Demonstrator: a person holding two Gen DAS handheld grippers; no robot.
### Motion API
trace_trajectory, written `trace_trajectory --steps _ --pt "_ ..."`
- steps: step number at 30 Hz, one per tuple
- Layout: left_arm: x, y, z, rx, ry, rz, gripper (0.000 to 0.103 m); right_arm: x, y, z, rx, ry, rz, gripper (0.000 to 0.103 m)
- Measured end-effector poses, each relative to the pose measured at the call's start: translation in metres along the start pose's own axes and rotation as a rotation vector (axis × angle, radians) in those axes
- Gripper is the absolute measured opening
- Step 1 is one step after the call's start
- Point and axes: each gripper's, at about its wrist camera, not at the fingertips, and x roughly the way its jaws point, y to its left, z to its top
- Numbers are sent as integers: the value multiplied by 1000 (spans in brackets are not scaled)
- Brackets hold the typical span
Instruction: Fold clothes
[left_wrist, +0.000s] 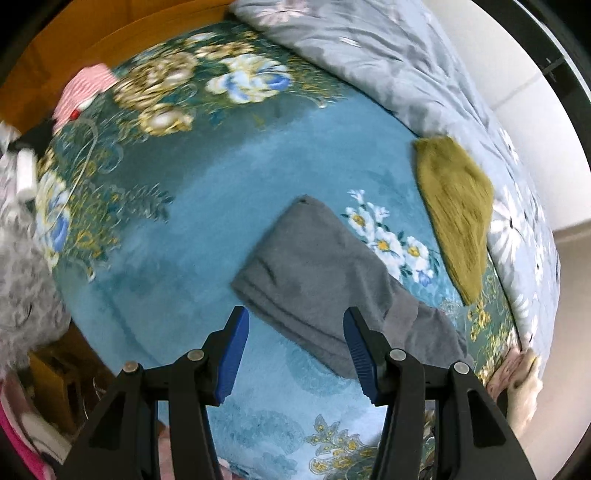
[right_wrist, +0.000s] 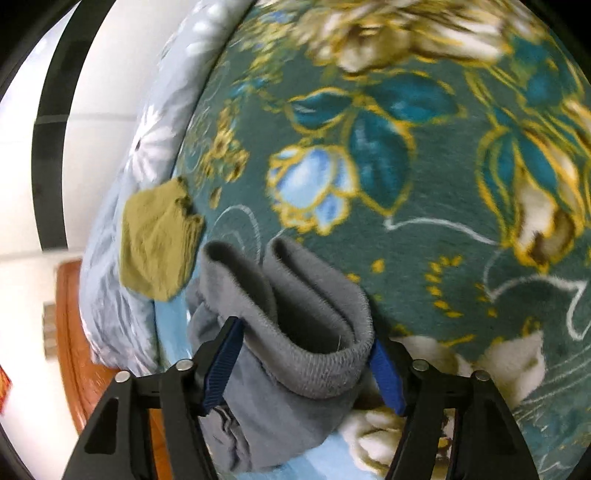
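Grey cloth (right_wrist: 295, 354) is the thing being folded, and it lies on a big blue flowery blanket (left_wrist: 192, 229) spread over a bed. Nearest of all, the right gripper (right_wrist: 306, 365) has the thick ribbed end of the cloth sitting between its two blue fingers (right_wrist: 225, 358). The roll fills the gap from side to side and seems to touch both fingers, so I think it is being held, not squeezed flat. The left gripper (left_wrist: 295, 354) is open with nothing in it. It hangs above the near part of the cloth, pointing mostly down. From the left gripper's camera the cloth (left_wrist: 317, 280) is a long strip that runs away from the fingers and slants a little to the left. So the right hand is the nearer one, right at one end, and the next fold likely goes along that long way. Farther off, near the blanket's edge, lies a small green cloth (left_wrist: 458, 210), apart from the grey one. Behind it is a pale grey flowery quilt (left_wrist: 369, 48). I see no box or basket here.
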Motion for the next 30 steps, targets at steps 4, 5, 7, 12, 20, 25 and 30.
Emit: trace_trajectory --steps 4,5,7,12,20,25,30 --pt "-7 11 -6 -13 2 13 54 -1 7 3 -31 33 -41 41" --pt "-9 13 -5 -10 3 16 54 -2 8 4 -31 44 -54 34" --pt "-10 15 -4 -1 9 15 54 -5 12 6 -28 64 -67 26" --pt "-10 17 3 -7 20 -19 54 -27 45 -2 -74 72 3 18" --pt "2 28 25 -10 64 -89 54 -52 163 -77 -375 102 162 17" --pt "6 48 56 12 86 -131 54 -30 235 -148 -533 177 207 17" --pt "11 82 87 13 99 -157 54 27 289 -222 -629 272 142 17"
